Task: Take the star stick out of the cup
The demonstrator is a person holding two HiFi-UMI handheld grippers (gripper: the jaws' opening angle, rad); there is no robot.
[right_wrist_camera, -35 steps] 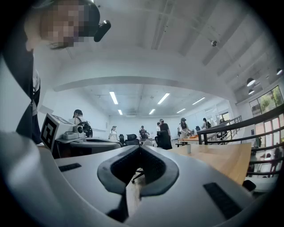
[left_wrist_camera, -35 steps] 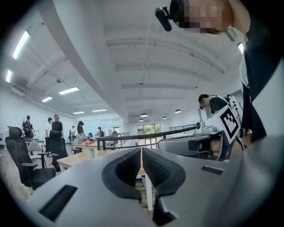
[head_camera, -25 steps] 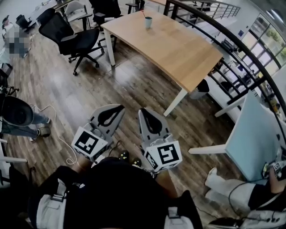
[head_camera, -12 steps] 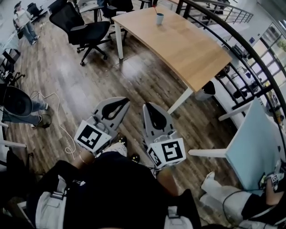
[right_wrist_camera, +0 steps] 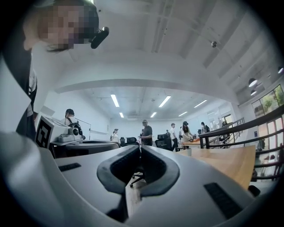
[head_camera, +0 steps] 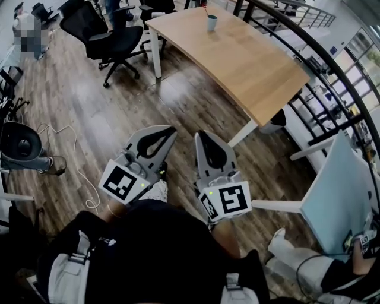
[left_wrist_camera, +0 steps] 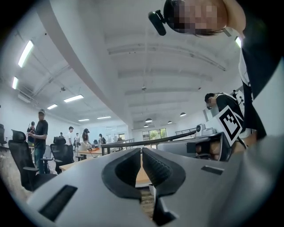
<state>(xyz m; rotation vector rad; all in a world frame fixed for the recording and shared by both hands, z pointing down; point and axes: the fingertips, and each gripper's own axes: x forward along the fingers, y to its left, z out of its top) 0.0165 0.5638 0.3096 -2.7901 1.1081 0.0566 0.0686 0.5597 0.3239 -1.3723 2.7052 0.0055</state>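
- Step in hand: approach, not yet begun in earnest. The cup (head_camera: pixel 212 23) stood on the wooden counter (head_camera: pixel 249 59) at the upper centre of the head view, well apart from both tools.
- The star stick (head_camera: pixel 206 9) showed only as a thin reddish sliver rising from the cup; too small to make out its shape.
- Left tool (head_camera: pixel 171 129) and right tool (head_camera: pixel 200 135) hung side by side at lower centre, close to the person's body, over the wooden floor (head_camera: pixel 119 119).
- Both tools clenched, tips meeting, nothing between them.
- Next move, by my judgement: walk to the counter, release one tool's jaws, and pinch the stick above the cup's rim.
- The head view alone gave the cup's place. The gripper views confirmed the closed jaws and showed people standing across the room, plus ceiling lights.
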